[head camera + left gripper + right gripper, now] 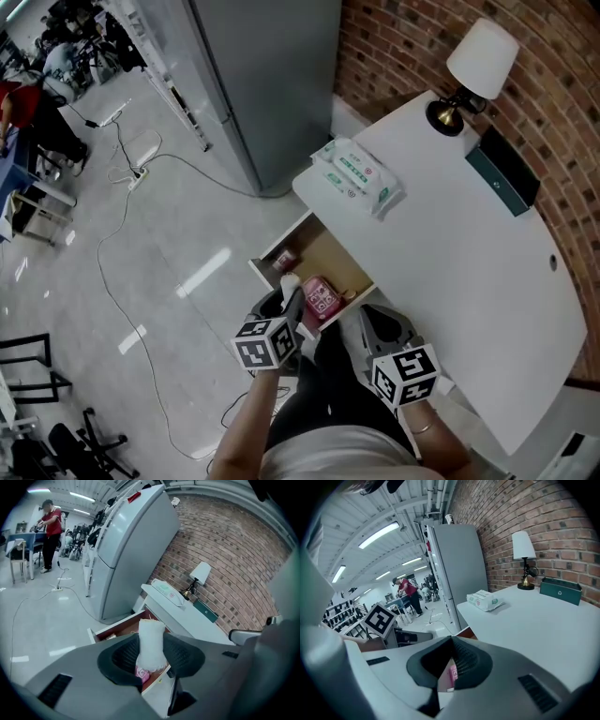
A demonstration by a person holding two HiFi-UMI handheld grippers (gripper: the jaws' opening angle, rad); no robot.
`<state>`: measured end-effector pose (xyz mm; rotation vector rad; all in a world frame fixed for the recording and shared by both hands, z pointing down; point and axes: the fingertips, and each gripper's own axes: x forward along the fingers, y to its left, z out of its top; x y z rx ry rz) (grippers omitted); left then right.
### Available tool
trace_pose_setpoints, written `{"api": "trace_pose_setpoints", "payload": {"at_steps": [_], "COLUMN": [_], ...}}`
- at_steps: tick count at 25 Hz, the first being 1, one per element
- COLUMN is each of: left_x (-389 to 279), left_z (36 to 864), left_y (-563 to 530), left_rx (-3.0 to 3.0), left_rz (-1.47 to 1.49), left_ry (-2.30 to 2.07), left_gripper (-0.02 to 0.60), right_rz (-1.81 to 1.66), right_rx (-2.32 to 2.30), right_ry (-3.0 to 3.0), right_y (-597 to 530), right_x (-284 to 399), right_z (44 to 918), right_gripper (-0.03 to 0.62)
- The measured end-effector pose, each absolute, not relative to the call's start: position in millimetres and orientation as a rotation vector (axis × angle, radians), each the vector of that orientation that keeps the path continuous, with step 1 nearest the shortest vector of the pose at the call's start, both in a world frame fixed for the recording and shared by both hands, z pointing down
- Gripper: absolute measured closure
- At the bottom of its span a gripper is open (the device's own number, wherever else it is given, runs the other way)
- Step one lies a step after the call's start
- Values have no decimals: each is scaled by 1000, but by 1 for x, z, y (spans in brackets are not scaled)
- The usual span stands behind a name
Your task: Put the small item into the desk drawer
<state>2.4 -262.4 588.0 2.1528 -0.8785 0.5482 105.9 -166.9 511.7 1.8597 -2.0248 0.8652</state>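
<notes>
- Small item [151,639], a white pouch, is being held upright btwn the pads of the L gripper [289,306], jaws set fairly wide around it.
- It is being kept over the front part of the open drawer [330,255], above the contents and not yet set down inside.
- Opening step is being judged as done: the drawer is being shown pulled out from under the desk [450,253], w/ a pink packet [322,298] and a smaller reddish thing [283,260] already lying in it.
- Left to do, by judgement: the pouch is to be lowered in and let go, and the drawer prob. pushed shut.
- R gripper [451,641] is being held just beside the L one at the desk edge, jaws drawn nearly together w/ nothing btwn them. Only the pink packet is being glimpsed through the slit.
- Surface: the white desk top is being occupied by a wipes pack [356,173] near the drawer-side corner. A table lamp [478,61] and a dark green box [502,169] are being kept along the brick wall [553,103].
- Room: a tall grey fridge [272,75] is being seen next to the desk, and cables [122,178] are being trailed over a pale glossy floor.
- Further back, a person in a red top [49,531] is being seen at a table among stands and gear.
</notes>
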Motion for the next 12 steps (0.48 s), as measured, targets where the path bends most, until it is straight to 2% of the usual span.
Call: {"api": "trace_pose_setpoints", "payload": {"at_steps": [12], "left_x": [107], "left_z": [674], "left_y": [-271], "left_rx": [2217], "left_rz": [803], "left_ry": [-676], "left_gripper": [402], "right_rz": [923], "right_rx": [2002], "right_ry": [-1932], "right_y": [-167], "right_x": [163], "right_z": [526], "right_gripper": [585]}}
